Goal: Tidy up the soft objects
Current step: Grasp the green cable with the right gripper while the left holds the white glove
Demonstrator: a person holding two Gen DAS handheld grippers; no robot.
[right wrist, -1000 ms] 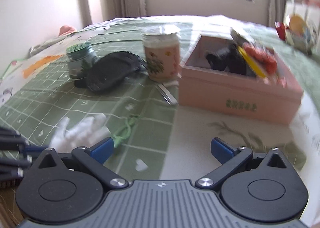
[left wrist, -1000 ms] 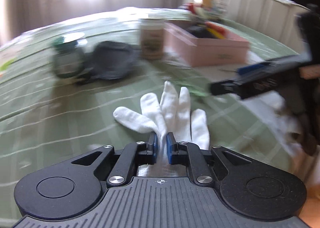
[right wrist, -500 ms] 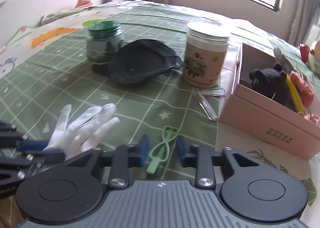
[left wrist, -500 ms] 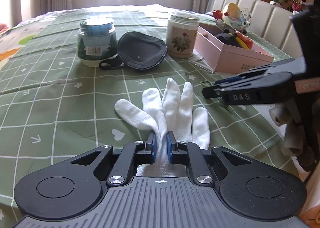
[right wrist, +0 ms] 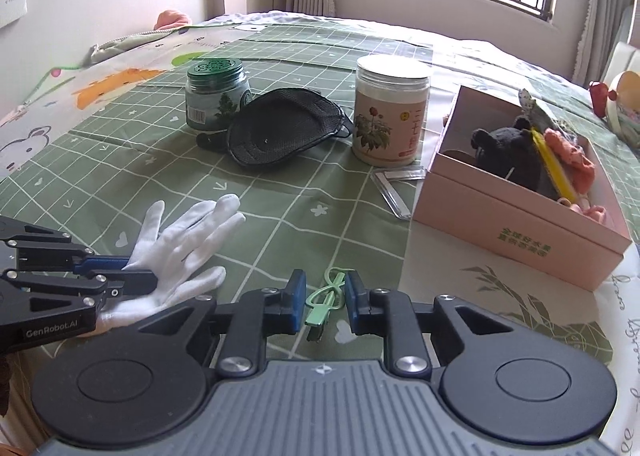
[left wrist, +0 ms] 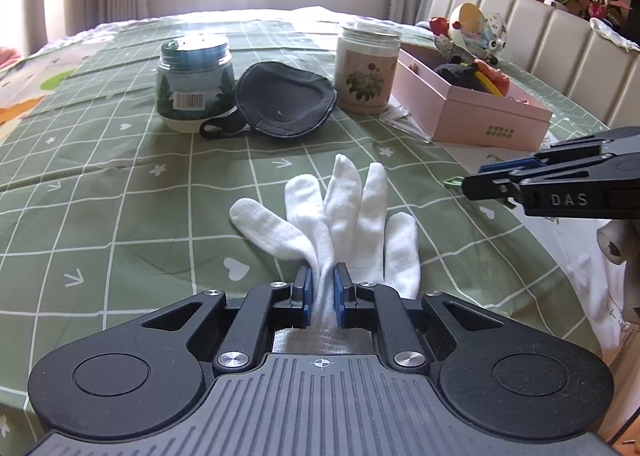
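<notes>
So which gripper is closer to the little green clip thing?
The right gripper. Its fingers sit on either side of the green clip, not closed on it. The left gripper is off to the side, pinching the white glove.

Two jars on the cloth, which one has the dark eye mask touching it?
The green-lidded jar: the dark eye mask and its strap lie against its base. The floral jar with the clear lid stands just clear of the mask.
</notes>
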